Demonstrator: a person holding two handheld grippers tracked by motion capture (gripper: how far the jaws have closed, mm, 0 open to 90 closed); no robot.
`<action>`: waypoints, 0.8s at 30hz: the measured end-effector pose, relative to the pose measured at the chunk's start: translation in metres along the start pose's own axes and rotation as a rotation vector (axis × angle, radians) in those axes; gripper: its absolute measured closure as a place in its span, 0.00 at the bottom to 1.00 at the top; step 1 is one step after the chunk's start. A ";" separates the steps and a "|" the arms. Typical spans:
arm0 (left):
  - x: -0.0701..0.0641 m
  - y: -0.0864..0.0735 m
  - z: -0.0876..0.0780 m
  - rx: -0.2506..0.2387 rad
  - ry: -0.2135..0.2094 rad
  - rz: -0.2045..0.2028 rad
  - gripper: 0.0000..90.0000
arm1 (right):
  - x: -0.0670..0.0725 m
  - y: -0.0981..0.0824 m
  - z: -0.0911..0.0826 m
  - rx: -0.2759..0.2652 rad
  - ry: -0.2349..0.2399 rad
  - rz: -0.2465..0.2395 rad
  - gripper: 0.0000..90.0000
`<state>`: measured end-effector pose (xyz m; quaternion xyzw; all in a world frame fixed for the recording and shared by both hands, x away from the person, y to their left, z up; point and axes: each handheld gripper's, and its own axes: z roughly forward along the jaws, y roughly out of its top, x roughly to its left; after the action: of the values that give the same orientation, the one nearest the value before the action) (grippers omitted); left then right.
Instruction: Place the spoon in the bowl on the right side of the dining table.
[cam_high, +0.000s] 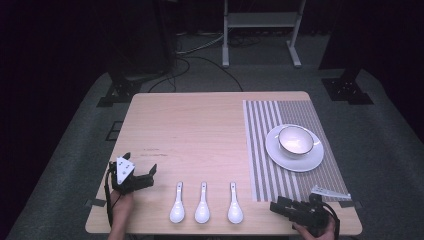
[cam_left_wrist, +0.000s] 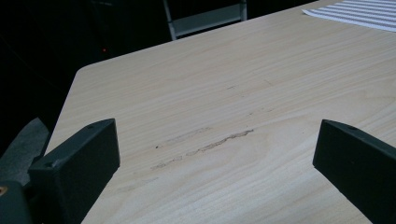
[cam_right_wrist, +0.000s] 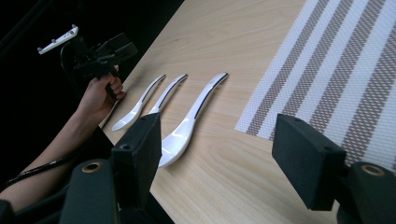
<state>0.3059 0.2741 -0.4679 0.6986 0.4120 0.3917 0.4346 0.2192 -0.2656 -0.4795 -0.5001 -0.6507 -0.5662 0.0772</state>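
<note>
Table (cam_high: 200, 125) is light wood with rounded corners; the whole left and centre of the top is bare, with wide free room between the near row of spoons and the far edge. Striped placemat (cam_high: 280, 112) covers the right part and runs nearly from the far edge to the near edge.

3 white spoons lie in a row close to the near edge, bowls toward the person and handles pointing away: left spoon (cam_high: 177, 204), middle spoon (cam_high: 202, 204), right spoon (cam_high: 234, 204). They are near each other but not touching, and the right spoon sits just left of the placemat edge.

1 plate (cam_high: 295, 159) rests on the placemat, with 1 bowl (cam_high: 296, 140) standing on it, well apart from the spoons.

2 grippers:
- Left gripper (cam_high: 145, 174) sits at the near left corner with its jaws spread and bare wood between them in the left gripper view.
- Right gripper (cam_high: 278, 206) sits at the near right edge over the placemat's lower corner, pointing toward the right spoon, with its jaws wide and holding nothing. In the right gripper view the spoon lies just ahead of its left jaw.
</note>
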 end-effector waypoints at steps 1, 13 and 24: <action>0.000 0.000 0.000 0.000 0.000 0.000 0.00 | 0.001 0.001 0.001 0.003 0.003 -0.003 0.36; -0.001 0.000 0.000 -0.001 0.000 0.005 0.00 | 0.004 0.010 0.018 0.041 0.041 0.004 0.36; -0.001 0.000 0.000 -0.002 0.000 0.002 0.00 | 0.008 0.020 0.035 0.078 0.042 0.000 0.36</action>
<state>0.3054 0.2736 -0.4681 0.6985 0.4112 0.3925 0.4347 0.2464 -0.2354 -0.4724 -0.4846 -0.6705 -0.5509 0.1101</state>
